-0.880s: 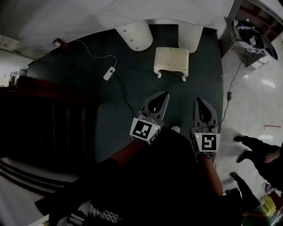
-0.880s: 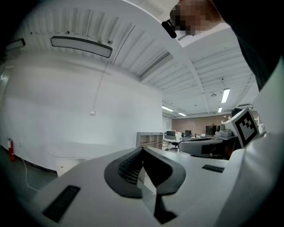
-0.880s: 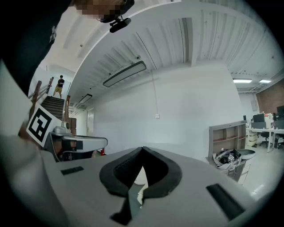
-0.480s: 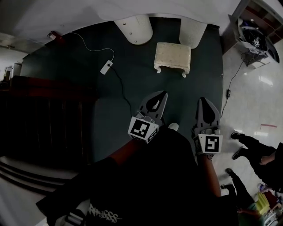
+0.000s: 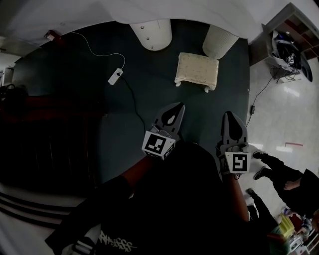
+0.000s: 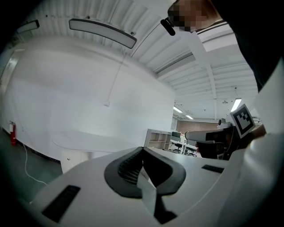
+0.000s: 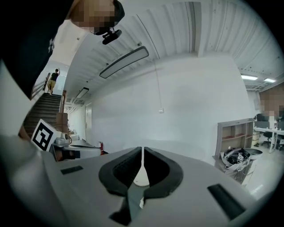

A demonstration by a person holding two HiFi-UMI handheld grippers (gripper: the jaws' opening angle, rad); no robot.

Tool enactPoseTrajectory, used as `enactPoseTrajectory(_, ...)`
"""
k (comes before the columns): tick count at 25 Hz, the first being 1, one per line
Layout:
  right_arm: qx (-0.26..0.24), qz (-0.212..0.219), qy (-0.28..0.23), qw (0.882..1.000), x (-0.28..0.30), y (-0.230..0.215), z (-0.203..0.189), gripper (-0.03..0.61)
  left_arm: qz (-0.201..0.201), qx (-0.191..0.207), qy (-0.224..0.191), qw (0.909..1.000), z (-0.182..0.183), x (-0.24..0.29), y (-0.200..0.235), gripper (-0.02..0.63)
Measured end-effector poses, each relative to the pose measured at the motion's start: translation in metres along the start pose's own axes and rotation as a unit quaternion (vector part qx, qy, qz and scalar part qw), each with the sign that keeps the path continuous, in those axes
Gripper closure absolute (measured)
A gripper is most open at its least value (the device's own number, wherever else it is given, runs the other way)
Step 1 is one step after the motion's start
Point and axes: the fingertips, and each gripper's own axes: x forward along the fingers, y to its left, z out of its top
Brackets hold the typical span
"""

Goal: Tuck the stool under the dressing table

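A small cream stool (image 5: 197, 70) stands on the dark carpet in the head view, just in front of the white dressing table (image 5: 149, 12) and between its two rounded pedestals. My left gripper (image 5: 173, 110) hangs well short of the stool, shut and empty. The right gripper (image 5: 231, 118) is level with it to the right, also shut with nothing in it. In the left gripper view the jaws (image 6: 143, 153) meet in front of the white table top (image 6: 88, 139). The right gripper view shows closed jaws (image 7: 142, 153) facing a white wall.
A white power strip (image 5: 115, 76) and its cable (image 5: 134, 102) lie on the carpet to the left. A shelf unit with a helmet (image 5: 286, 47) stands at the right on the tiled floor. A person's legs (image 5: 279, 172) are at the right edge. Dark stairs fill the left.
The head view has shifted: the stool and table sit slightly further right and lower in frame. Both grippers stay shut in the same pose; the bystander's feet have moved.
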Motion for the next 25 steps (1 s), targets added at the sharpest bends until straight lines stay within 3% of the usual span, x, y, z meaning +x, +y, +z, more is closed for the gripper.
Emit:
enactPoseTrajectory(3,0.006,-0.009,0.007,1.0,0.027,0.004,-0.004,0.538,-0.005,-0.008,0.006,0.9999,-0.003,0.004,0.034,0.598)
enactPoseTrajectory(8,0.024,-0.032,0.038,0.998,0.051,0.001,-0.034,0.538,-0.06,0.004,0.008,0.9982,-0.01,0.022,0.059,0.598)
enactPoseTrajectory(12,0.027,-0.034,0.053,0.998,0.067,-0.011,-0.052,0.538,-0.045,0.002,0.033,0.9984,-0.023,0.038,0.084,0.598)
enactPoseTrajectory(18,0.023,-0.073,0.063,0.995,0.099,-0.066,-0.082,0.538,-0.014,-0.014,0.046,0.9987,-0.049,0.079,0.128,0.598)
enactPoseTrajectory(25,0.028,-0.062,0.075,0.995,0.166,-0.122,-0.148,0.538,0.004,0.031,0.067,0.9973,-0.089,0.149,0.153,0.597)
